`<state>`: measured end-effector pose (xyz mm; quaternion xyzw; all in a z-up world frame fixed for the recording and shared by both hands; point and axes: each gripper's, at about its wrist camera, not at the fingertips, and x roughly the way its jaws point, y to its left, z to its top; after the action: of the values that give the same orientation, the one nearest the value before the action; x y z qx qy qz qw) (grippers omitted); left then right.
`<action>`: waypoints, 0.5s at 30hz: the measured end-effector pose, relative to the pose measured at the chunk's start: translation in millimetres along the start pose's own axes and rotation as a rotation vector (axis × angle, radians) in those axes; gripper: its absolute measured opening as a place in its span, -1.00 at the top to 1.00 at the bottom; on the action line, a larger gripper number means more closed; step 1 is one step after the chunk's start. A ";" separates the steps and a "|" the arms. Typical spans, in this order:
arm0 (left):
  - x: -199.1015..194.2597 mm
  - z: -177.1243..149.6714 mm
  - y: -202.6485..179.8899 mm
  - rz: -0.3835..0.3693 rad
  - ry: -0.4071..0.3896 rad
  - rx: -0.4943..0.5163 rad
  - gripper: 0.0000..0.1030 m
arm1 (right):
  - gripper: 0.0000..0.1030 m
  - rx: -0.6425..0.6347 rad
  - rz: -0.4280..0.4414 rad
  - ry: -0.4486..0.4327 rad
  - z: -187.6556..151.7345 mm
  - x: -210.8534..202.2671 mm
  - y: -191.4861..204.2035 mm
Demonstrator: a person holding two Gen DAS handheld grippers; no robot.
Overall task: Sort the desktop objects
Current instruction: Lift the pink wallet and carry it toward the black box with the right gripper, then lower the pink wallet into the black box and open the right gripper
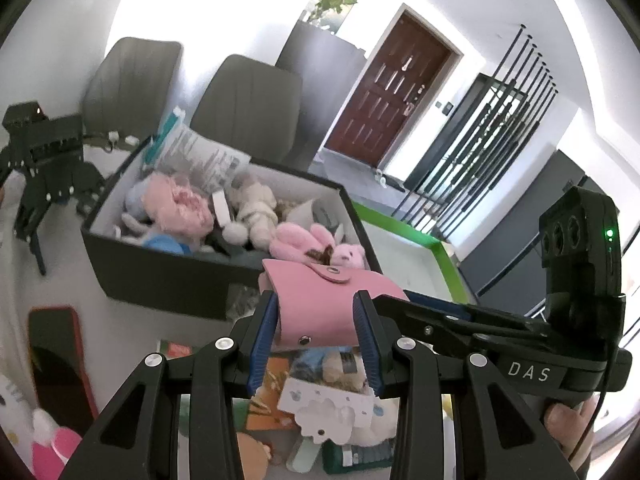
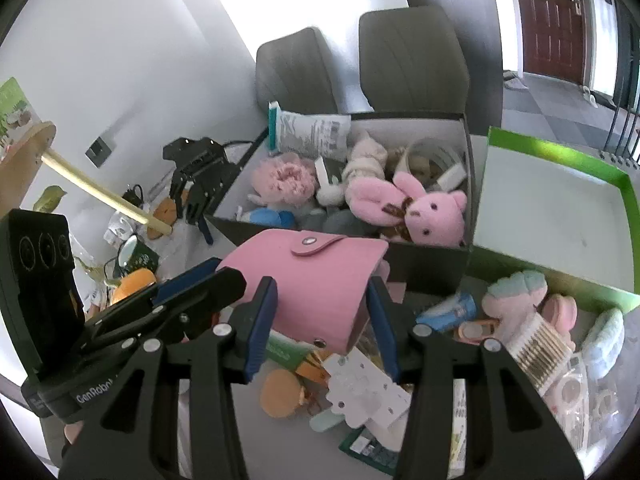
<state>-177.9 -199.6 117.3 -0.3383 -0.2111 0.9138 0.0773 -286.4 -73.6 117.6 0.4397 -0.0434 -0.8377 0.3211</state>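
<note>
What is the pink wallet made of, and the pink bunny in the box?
The pink wallet looks like smooth matte faux leather: flat, stiff panels and a metal snap on its strap. The pink bunny looks like soft plush fabric: fuzzy surface and squashy limbs. Its box seems to be stiff cardboard, dark outside, white inside.

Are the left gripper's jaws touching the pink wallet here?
Touching. In the left wrist view the left gripper clamps the pink wallet, both jaws pressed flat against its sides.

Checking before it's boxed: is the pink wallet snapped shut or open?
Open: the pink wallet has its strap's snap resting apart from the stud.
</note>
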 end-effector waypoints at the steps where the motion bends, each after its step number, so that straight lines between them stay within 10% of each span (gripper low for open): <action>1: -0.4 4.0 0.4 0.000 -0.006 0.003 0.26 | 0.07 0.001 0.003 -0.006 1.7 -0.4 0.4; 15: 13.9 45.6 16.7 0.000 -0.070 0.000 0.26 | 0.05 0.008 0.023 -0.060 42.0 16.2 2.8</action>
<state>-218.0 -225.9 133.0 -0.3062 -0.2137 0.9250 0.0700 -323.7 -93.9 132.6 0.4153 -0.0614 -0.8465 0.3275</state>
